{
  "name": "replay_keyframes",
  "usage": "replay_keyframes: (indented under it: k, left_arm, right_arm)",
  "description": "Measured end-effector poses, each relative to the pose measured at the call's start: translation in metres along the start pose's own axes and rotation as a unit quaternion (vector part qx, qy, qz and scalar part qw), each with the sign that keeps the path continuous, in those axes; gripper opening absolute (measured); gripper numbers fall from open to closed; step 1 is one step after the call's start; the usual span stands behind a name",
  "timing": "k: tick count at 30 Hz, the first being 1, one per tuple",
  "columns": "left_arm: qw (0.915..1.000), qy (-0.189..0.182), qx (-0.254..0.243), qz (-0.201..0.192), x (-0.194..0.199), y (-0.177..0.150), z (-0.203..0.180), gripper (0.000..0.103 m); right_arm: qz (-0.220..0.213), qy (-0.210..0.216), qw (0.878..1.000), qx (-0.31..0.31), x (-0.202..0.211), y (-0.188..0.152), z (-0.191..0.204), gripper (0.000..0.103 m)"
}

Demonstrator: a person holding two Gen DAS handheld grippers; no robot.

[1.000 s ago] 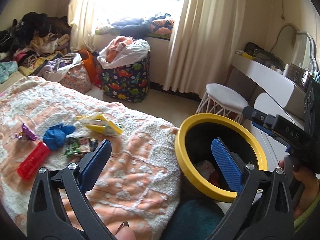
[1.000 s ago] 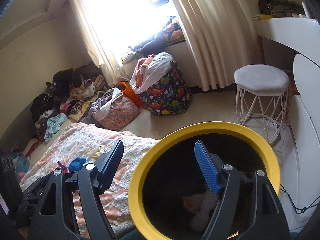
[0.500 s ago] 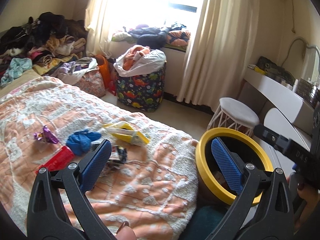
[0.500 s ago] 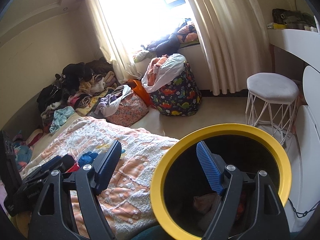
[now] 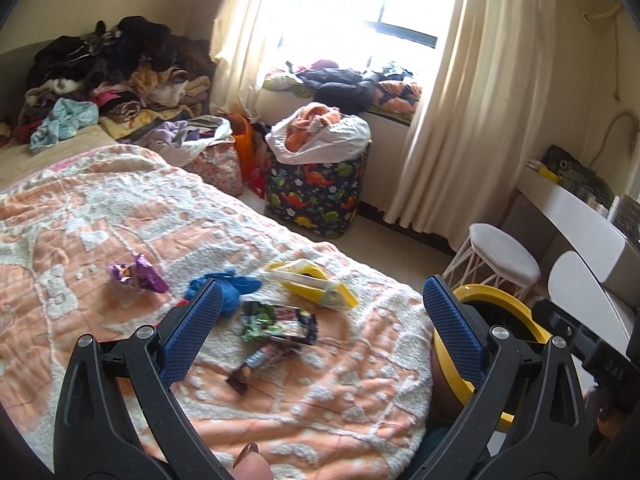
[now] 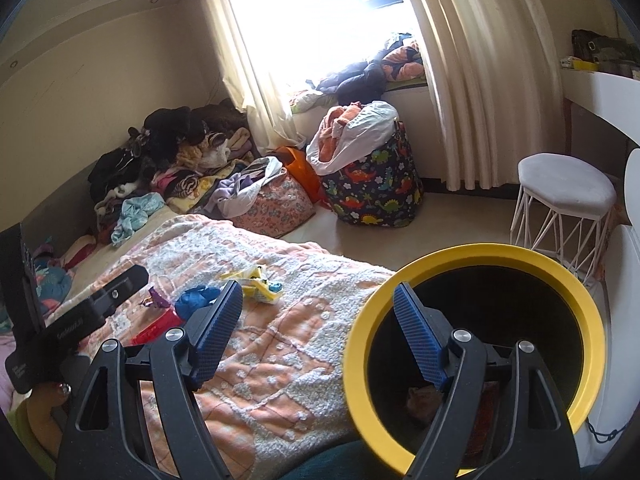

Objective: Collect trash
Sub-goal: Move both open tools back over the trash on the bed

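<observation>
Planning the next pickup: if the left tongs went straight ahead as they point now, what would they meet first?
Probably the dark green snack wrapper on the blanket, centred between the open left tongs; depth is uncertain.

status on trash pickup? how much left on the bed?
Done: some trash sits in the yellow-rimmed bin. In hand: nothing; left claw and right claw are open. Left on the blanket: yellow packet, green-black wrapper, dark wrapper, blue glove, purple wrapper, red item.
</observation>
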State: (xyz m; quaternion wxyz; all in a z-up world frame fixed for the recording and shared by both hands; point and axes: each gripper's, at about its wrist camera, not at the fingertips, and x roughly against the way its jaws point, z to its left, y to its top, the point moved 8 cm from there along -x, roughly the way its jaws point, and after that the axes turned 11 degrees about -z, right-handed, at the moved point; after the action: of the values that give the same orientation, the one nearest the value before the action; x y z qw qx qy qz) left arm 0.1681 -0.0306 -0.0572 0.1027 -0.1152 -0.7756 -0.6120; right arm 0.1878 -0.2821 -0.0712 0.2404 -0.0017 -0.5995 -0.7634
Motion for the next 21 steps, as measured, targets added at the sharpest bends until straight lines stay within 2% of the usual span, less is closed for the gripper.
replay_keyframes:
  k: [21]
  left_arm:
    - [0.9953,0.072,0.064,-0.01,-0.005,0.006,0.094,0.092]
  right_arm:
    - [0.049,0.068,0.995,0.049,-0.042,-0.024,0.087,0.075]
